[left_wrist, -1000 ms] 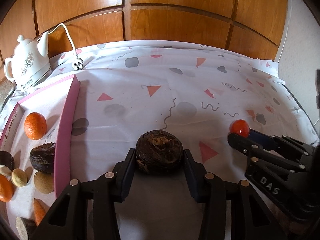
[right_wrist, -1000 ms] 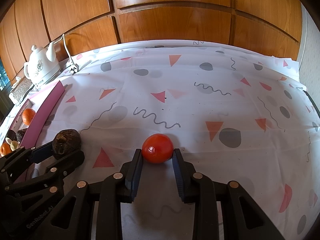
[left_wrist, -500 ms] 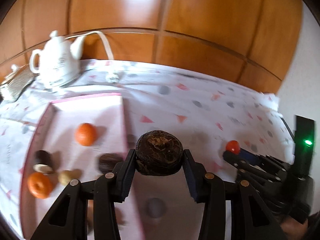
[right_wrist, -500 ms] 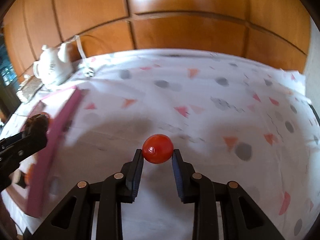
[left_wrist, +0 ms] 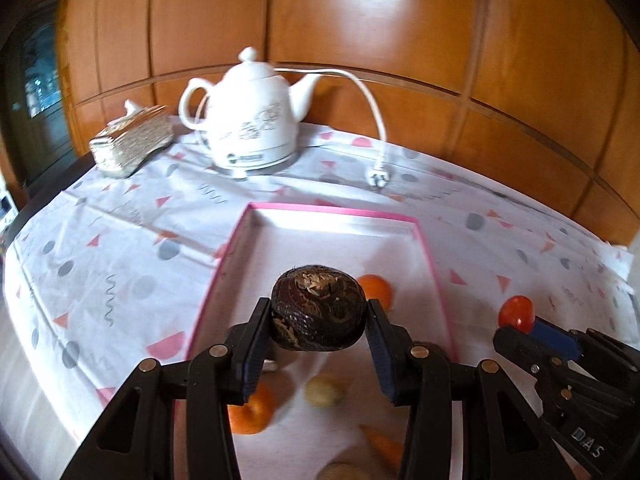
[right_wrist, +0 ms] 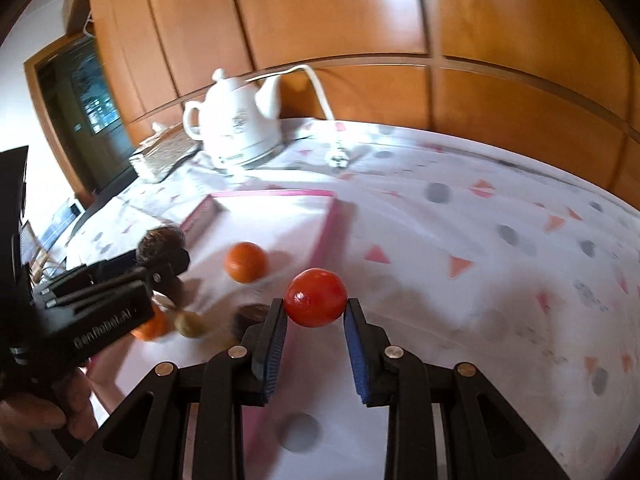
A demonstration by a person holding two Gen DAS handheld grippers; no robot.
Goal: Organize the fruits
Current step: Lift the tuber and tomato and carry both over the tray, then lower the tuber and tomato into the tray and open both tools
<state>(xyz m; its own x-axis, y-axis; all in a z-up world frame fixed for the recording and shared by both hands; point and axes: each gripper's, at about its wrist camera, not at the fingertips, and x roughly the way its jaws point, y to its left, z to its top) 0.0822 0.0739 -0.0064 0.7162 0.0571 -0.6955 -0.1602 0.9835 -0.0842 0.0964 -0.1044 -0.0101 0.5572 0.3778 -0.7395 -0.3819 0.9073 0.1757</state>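
Note:
My left gripper (left_wrist: 318, 320) is shut on a dark brown round fruit (left_wrist: 318, 306) and holds it above the pink-rimmed white tray (left_wrist: 332, 210). My right gripper (right_wrist: 316, 312) is shut on a red tomato (right_wrist: 316, 297), held in the air over the tray's right rim (right_wrist: 326, 236). In the tray lie oranges (left_wrist: 378, 290) (right_wrist: 245, 262), a small yellowish fruit (left_wrist: 325, 390), a carrot (left_wrist: 384, 444) and a dark fruit (right_wrist: 252, 315). The tomato (left_wrist: 517, 313) and right gripper also show in the left wrist view; the left gripper (right_wrist: 160, 256) shows in the right wrist view.
A white electric kettle (left_wrist: 252, 116) with cord and plug (left_wrist: 378, 178) stands behind the tray. A tissue box (left_wrist: 132, 142) lies left of it. The patterned tablecloth (right_wrist: 500, 248) stretches to the right. Wood panelling backs the table.
Both grippers have lifted their fruit off the cloth and swung left. The dark fruit now hangs over the tray and the tomato over its right rim.

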